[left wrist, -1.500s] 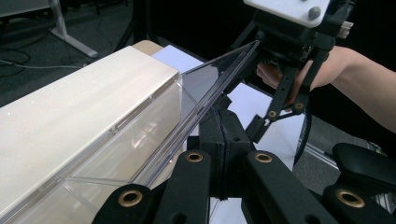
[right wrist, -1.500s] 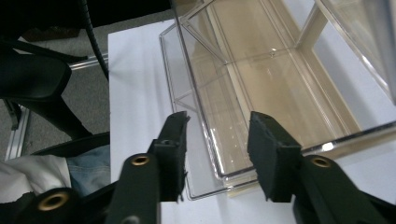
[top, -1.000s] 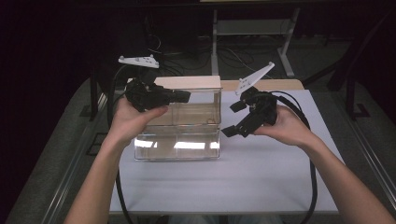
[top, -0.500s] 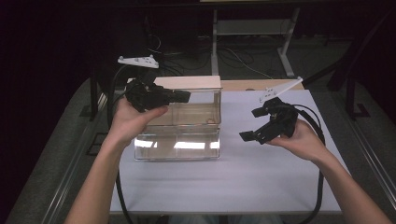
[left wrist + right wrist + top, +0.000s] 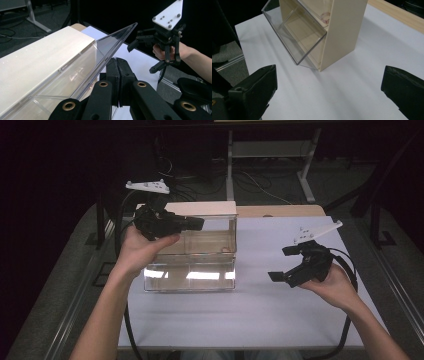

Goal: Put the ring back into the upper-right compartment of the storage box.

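The room was dim, with dark upper corners in the high view. Overhead light glared off the clear box [image 5: 190, 275] front. Soft shadows streaked the white tabletop [image 5: 342, 95]; the near jaws were slightly blurred.

1. A white sheet [image 5: 250, 320] covers the tabletop [image 5: 380, 290], whose grey margins run along the 3 and 9 o'clock sides.
2. A light wooden board [image 5: 280, 211] lies along the sheet's far edge, toward 12 o'clock; in the right gripper view it shows as a strip [image 5: 397, 15] at 2 o'clock.
3. Beyond the tabletop, at 12 o'clock, a pale metal stand's legs [image 5: 305, 175] rest on the dark floor [image 5: 260, 185].
4. Loose cables [image 5: 250, 182] trail across that floor between the legs.
5. A dark frame post [image 5: 375, 185] slants at 2 o'clock, outside the tabletop's corner.
6. In the left gripper view, grey floor with a cable [image 5: 15, 37] sits at 10 o'clock.
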### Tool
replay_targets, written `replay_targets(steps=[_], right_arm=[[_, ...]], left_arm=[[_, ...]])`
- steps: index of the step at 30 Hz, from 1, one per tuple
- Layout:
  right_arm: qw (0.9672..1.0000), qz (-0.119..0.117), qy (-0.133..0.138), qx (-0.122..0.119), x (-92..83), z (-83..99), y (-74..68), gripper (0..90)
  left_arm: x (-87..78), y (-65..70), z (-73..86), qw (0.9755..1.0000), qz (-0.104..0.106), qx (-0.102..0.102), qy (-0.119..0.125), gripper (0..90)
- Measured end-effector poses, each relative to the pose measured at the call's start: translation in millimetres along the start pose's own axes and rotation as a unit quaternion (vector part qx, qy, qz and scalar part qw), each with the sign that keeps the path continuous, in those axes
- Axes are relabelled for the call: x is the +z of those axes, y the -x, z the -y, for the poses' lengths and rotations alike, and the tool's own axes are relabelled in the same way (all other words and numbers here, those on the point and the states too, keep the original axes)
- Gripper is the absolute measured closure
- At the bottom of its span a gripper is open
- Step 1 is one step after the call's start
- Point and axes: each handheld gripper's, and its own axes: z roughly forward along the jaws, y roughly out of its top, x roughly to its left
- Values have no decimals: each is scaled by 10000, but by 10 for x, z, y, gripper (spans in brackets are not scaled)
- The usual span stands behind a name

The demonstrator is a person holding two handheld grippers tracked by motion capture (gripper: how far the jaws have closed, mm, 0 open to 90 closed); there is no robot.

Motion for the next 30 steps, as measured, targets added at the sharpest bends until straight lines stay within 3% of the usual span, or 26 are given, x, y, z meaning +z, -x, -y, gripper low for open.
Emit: replay_targets(steps=[13, 25, 30], right_arm=[[9997, 27, 164, 166, 33, 362, 16, 7], [9997, 42, 193, 164, 116, 722, -33, 7], [9990, 44, 325, 296, 117, 895, -40, 7]], left_arm=[[2, 8, 4, 10000, -25, 10, -14, 883], [-3, 10, 23, 10000, -31, 33, 32, 882], [-3, 11, 31, 10000, -54, 51, 60, 882]])
